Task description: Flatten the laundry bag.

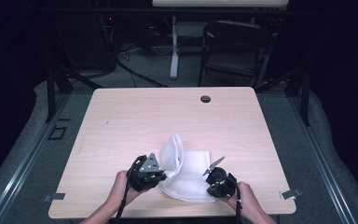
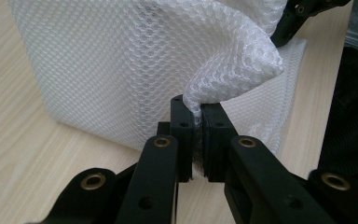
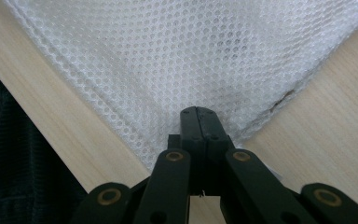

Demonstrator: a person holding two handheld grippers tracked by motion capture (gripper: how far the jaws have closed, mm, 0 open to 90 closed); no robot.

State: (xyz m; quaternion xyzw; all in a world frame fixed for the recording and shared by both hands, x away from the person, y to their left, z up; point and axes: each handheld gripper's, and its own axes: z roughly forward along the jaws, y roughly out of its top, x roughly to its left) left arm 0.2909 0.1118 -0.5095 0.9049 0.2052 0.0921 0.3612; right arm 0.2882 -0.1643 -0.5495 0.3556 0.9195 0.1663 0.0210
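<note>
Lying near the front edge of the tabletop, the white mesh bag sits between left gripper and right gripper, open wood beyond. Left gripper view: jaws pinching a raised fold. Right gripper view: jaws pressed together on the bag's corner.
</note>
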